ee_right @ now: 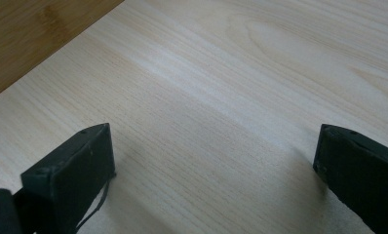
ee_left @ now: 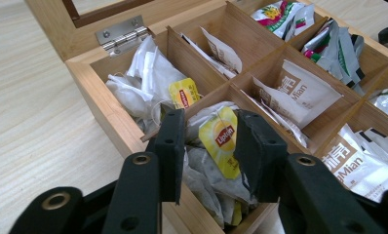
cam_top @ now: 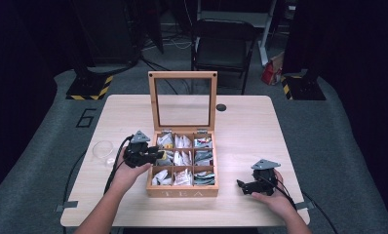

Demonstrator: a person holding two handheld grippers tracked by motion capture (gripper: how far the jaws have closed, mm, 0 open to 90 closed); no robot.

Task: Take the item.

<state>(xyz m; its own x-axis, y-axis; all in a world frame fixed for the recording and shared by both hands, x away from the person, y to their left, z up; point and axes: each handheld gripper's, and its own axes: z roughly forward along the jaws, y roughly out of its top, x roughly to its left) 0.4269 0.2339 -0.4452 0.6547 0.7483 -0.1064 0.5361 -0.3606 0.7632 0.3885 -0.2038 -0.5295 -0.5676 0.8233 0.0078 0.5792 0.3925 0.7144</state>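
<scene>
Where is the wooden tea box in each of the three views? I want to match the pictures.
High view: the tea box stands at the table's centre, lid raised, with the left gripper at its left side.
Left gripper view: its compartments span the frame, the jaws around a yellow tea bag.
Right gripper view: only a brown wooden surface at the top left corner, probably its wall.
Shared landmark: the pale wooden table.

One tea box point(cam_top: 182, 192) (nine compartments), one glass point(cam_top: 102, 150), two grippers.

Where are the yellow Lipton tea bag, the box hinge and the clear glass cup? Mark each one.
Yellow Lipton tea bag point(ee_left: 221, 139), left gripper view, on its red logo.
Box hinge point(ee_left: 121, 34), left gripper view, on the metal plate.
Clear glass cup point(cam_top: 103, 152), high view, on its rim.
</scene>
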